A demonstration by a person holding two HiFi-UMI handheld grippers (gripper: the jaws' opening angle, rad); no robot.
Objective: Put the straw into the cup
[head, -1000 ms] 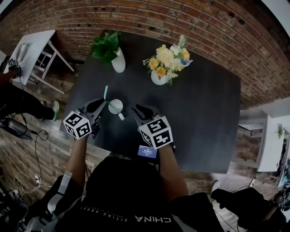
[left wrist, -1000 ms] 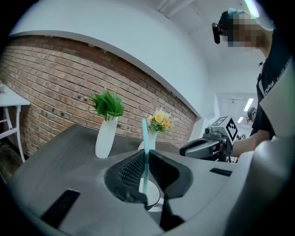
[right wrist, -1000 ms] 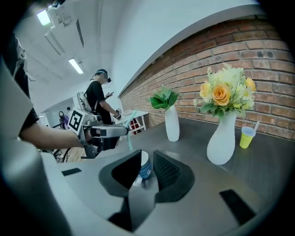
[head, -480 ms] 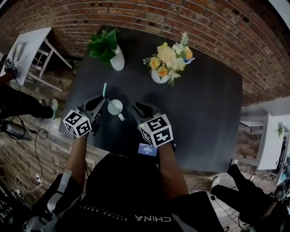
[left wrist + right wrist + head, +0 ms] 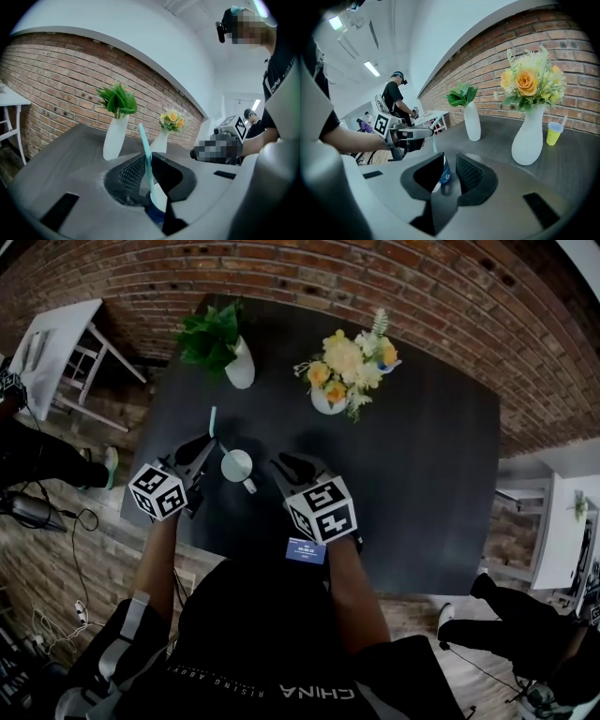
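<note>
A teal straw [image 5: 214,423] stands nearly upright, and my left gripper [image 5: 202,448] is shut on it. In the left gripper view the straw [image 5: 144,145] runs down between the jaws of the left gripper [image 5: 147,161] toward the white top of the cup [image 5: 158,199]; its lower end is hidden. The blue cup with a white lid [image 5: 236,465] stands on the dark table [image 5: 422,474] between both grippers. My right gripper [image 5: 284,465] rests just right of the cup, apart from it. Through the narrow gap of the right gripper [image 5: 450,161] I see the cup [image 5: 444,174] and the straw [image 5: 433,140] beyond.
A white vase with green leaves [image 5: 241,367] and a white vase of flowers [image 5: 328,399] stand at the far side of the table. A small yellow-green cup [image 5: 553,132] sits by the brick wall. White side tables [image 5: 66,334] and people stand around.
My left gripper has shifted slightly with the straw beside the cup. The right gripper and the cup have stayed where they were.
</note>
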